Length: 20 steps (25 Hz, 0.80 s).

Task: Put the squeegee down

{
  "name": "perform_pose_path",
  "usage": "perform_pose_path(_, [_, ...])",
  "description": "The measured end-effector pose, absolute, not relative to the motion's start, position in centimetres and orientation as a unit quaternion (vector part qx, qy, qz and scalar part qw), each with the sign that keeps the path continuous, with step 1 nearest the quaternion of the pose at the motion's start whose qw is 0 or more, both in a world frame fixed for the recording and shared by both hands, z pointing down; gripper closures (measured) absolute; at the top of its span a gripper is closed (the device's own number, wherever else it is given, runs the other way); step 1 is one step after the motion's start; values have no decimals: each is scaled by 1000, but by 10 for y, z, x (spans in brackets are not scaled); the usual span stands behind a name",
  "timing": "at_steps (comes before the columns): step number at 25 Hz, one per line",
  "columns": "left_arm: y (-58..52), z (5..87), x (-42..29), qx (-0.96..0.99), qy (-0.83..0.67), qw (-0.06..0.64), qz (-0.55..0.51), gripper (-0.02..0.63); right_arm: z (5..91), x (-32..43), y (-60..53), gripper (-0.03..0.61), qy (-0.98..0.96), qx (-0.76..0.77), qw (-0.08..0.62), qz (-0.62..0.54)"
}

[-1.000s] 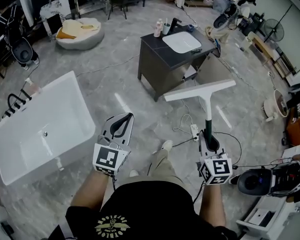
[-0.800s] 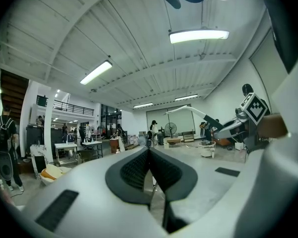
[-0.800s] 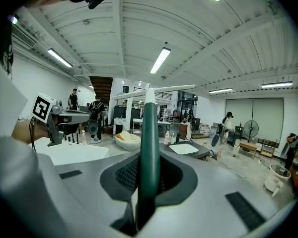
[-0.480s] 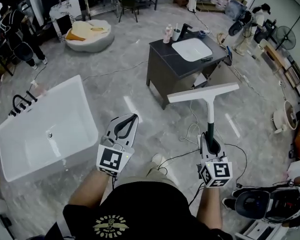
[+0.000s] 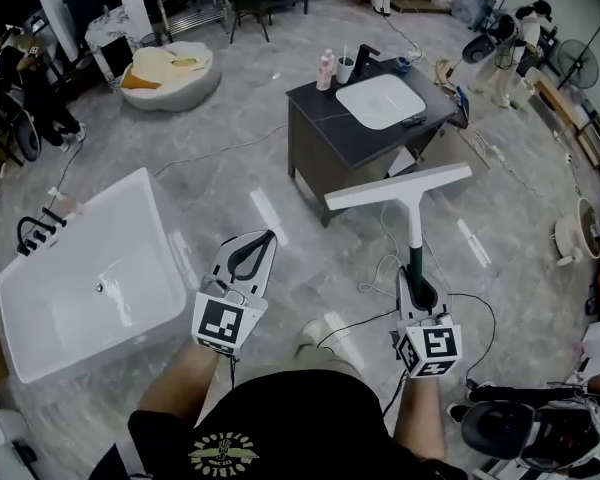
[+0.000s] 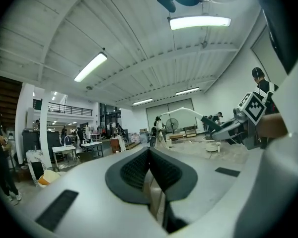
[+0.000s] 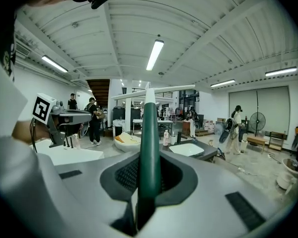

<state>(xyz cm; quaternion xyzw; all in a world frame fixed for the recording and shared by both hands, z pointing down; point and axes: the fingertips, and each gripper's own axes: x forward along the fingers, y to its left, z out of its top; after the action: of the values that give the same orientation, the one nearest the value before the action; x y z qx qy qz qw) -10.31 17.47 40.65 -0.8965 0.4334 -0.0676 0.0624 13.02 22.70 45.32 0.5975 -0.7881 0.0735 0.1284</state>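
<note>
The squeegee has a white blade [image 5: 398, 187] on a dark green handle [image 5: 415, 243]. It stands out ahead of my right gripper [image 5: 417, 270], which is shut on the handle. In the right gripper view the green handle [image 7: 149, 133] runs up between the jaws of that gripper [image 7: 149, 155] to the white blade [image 7: 154, 89]. My left gripper [image 5: 268, 236] hovers over the floor at the left, shut with nothing in it. Its pads meet at the tip [image 6: 149, 150]. Both grippers are in the air above the grey floor.
A white bathtub [image 5: 90, 278] stands at the left. A dark vanity cabinet [image 5: 325, 143] with a white sink [image 5: 380, 98] and bottles is ahead. Cables and a power strip [image 5: 380, 268] lie on the floor. A round cushion [image 5: 165, 73] sits far left; people stand at the edges.
The whole view has slid as the person walks across the floor. Both grippers keep their places in it. The squeegee stays upright in the right gripper.
</note>
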Motion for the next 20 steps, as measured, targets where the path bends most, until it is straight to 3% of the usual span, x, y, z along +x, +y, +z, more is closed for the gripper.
perform_pose_path(12, [73, 389, -49, -889, 450, 61, -60, 591, 441, 185, 116, 514, -807, 573, 122, 71])
perform_pose_path(20, [47, 399, -50, -870, 483, 44, -85, 591, 436, 213, 75, 514, -814, 566, 115, 67])
